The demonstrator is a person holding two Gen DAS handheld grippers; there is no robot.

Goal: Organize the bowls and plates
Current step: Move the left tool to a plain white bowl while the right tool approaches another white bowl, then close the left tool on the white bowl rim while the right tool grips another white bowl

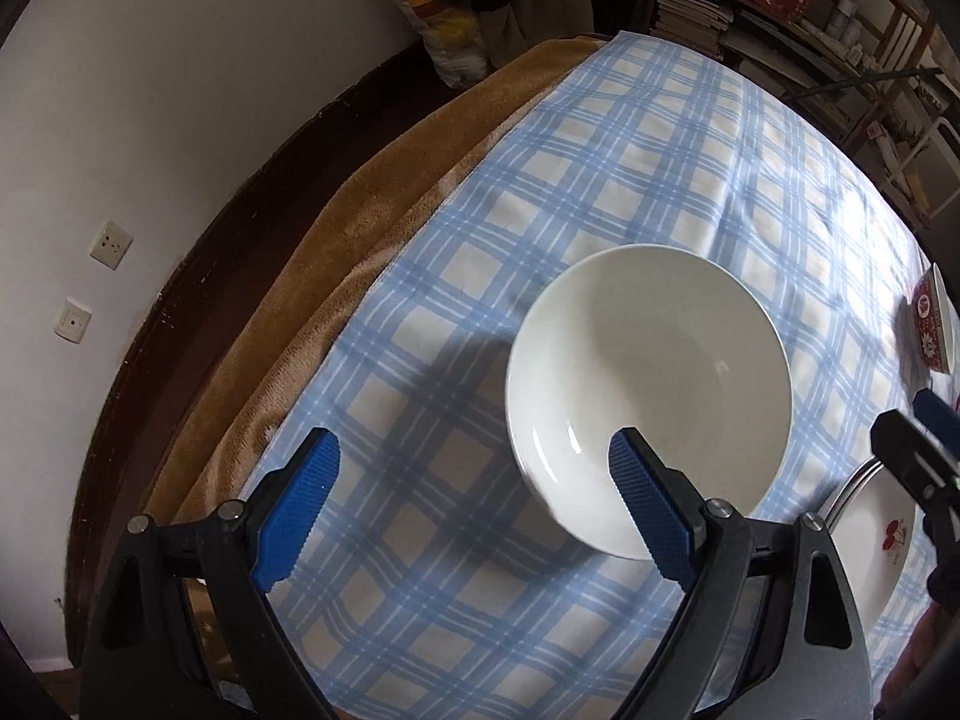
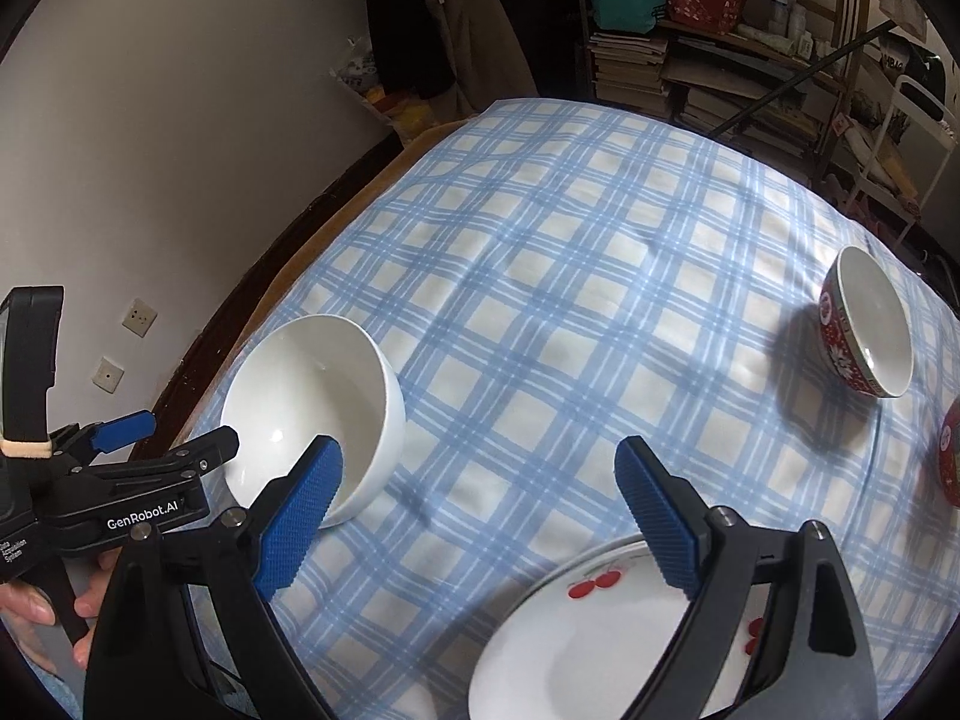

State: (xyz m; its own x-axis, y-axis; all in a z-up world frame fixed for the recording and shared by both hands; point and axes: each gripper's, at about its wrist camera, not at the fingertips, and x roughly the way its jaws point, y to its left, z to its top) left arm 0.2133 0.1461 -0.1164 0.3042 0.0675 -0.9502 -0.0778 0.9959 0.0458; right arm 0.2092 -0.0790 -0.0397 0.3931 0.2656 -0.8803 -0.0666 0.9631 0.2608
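**Ana:** White porcelain fills the left wrist view. The white bowl (image 1: pixel 648 402) sits upright on the checked cloth (image 1: pixel 420 360) of the desk, just ahead of the left hand-held gripper (image 1: pixel 474 468) and off to its right. The jaws stand wide with nothing between them; the right-side pad overlaps the bowl's near rim, though I cannot tell whether it touches.

**Ben:** And at the right edge?

**Ana:** A cherry-print plate (image 1: pixel 876 546), cut off, part of a red patterned bowl (image 1: pixel 930 324), and the other tool, blurred.

**Ben:** In the right wrist view, the right hand-held gripper (image 2: pixel 480 480) is wide too, empty, over bare cloth. The cherry-print plate lies directly below it, its near edge hidden by the gripper frame.

**Ana:** So the left hand is nearer the white bowl?

**Ben:** Clearly; the bowl sits far left, beside the left tool. The red bowl stands well apart at the right, tilted looking, and another red object (image 2: pixel 951 462) is cropped beyond identifying.
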